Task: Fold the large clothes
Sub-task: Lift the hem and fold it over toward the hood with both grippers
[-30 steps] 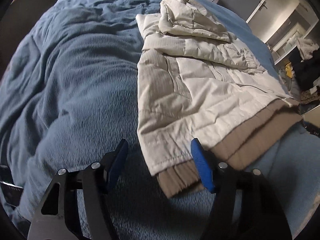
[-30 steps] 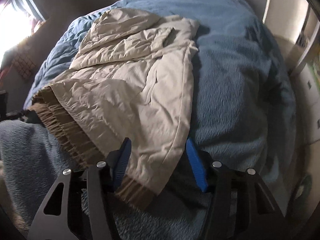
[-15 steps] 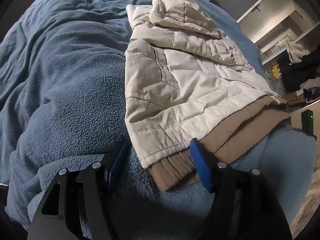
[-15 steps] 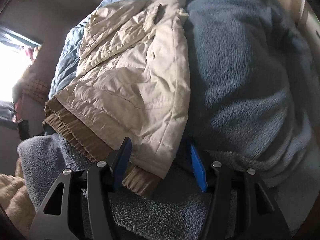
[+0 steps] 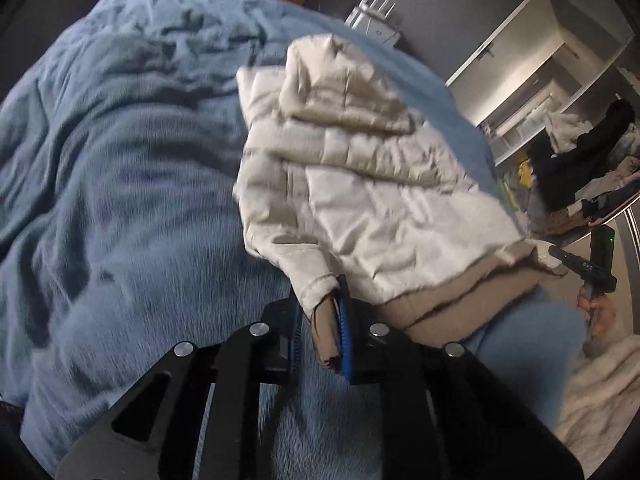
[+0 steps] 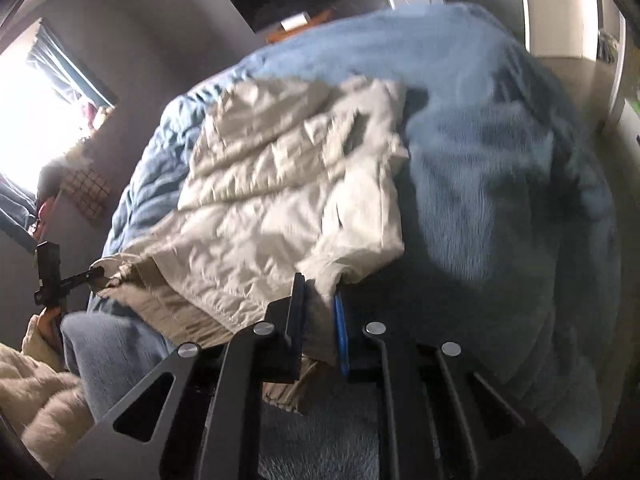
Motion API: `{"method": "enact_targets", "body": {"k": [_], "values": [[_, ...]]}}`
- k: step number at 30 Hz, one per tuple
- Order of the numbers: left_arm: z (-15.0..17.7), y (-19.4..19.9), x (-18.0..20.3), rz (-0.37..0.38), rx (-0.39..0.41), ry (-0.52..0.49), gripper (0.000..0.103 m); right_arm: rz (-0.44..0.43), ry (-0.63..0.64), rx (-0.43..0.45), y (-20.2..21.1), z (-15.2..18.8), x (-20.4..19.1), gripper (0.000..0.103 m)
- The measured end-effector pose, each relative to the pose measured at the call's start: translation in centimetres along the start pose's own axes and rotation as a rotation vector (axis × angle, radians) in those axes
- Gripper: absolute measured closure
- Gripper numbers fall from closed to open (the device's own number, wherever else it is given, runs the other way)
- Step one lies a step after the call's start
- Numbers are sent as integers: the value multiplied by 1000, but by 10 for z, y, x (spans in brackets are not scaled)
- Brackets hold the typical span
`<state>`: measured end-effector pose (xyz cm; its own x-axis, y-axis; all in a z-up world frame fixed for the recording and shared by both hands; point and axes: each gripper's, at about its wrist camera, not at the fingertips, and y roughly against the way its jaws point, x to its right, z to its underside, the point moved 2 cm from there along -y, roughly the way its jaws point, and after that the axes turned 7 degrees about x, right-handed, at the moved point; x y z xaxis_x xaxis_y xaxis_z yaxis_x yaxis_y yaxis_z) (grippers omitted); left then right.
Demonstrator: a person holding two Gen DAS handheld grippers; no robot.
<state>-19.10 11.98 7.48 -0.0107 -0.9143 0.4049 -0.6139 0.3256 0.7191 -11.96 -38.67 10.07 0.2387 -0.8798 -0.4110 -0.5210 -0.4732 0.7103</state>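
Note:
A cream quilted jacket (image 5: 360, 184) with a tan ribbed hem lies partly folded on a blue bed cover (image 5: 120, 184). My left gripper (image 5: 322, 320) is shut on the hem's left corner and lifts it. In the right wrist view the same jacket (image 6: 288, 200) shows, and my right gripper (image 6: 320, 320) is shut on the hem's right corner. Each gripper also shows in the other's view: the right one (image 5: 580, 268) and the left one (image 6: 72, 276), both at the hem's far end.
The blue bed cover (image 6: 500, 200) spreads all around. A wardrobe with clothes (image 5: 580, 140) stands to the right. A white router (image 5: 372, 16) sits beyond the bed. A bright window (image 6: 36, 112) is on the left. A beige fuzzy blanket (image 6: 36, 400) lies near the bed's front.
Both grippers have closed on the jacket's hem corners and lifted them off the bed. Before, they were open around the corners.

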Motion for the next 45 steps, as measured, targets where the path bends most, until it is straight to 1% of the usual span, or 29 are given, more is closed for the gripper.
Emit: {"method": "enact_targets", "body": {"k": [3, 7, 11, 18, 22, 25, 27, 30, 33, 36, 37, 40, 42, 45], "values": [[-22, 4, 7, 12, 46, -15, 89, -13, 42, 42, 0, -26, -7, 92], [-55, 1, 17, 15, 93, -60, 89, -24, 85, 100, -2, -59, -15, 93], [-90, -5, 19, 18, 140, -71, 89, -26, 111, 149, -11, -91, -20, 93], [-156, -25, 18, 30, 224, -69, 89, -27, 94, 239, -40, -157, -16, 93], [-202, -46, 22, 21, 263, -83, 89, -24, 47, 276, -62, -191, -7, 93], [-232, -68, 17, -4, 272, -74, 89, -13, 15, 299, -86, -217, 0, 93], [-248, -85, 11, -17, 268, -55, 89, -7, -3, 311, -104, -235, 3, 93], [-269, -118, -4, -60, 255, -27, 89, 11, -35, 324, -139, -261, 8, 93], [-284, -155, -19, -110, 227, -4, 88, 37, -91, 315, -187, -282, 21, 93], [-293, -192, -34, -155, 180, 8, 88, 73, -140, 294, -231, -292, 36, 93], [-295, -208, -39, -174, 158, 6, 88, 85, -146, 287, -243, -294, 40, 93], [-300, -237, -55, -209, 120, 16, 87, 123, -160, 263, -280, -296, 51, 93], [-301, -251, -66, -215, 105, 38, 87, 129, -196, 246, -303, -295, 62, 93], [-300, -269, -77, -227, 80, 49, 85, 133, -223, 232, -323, -292, 72, 93]]}}
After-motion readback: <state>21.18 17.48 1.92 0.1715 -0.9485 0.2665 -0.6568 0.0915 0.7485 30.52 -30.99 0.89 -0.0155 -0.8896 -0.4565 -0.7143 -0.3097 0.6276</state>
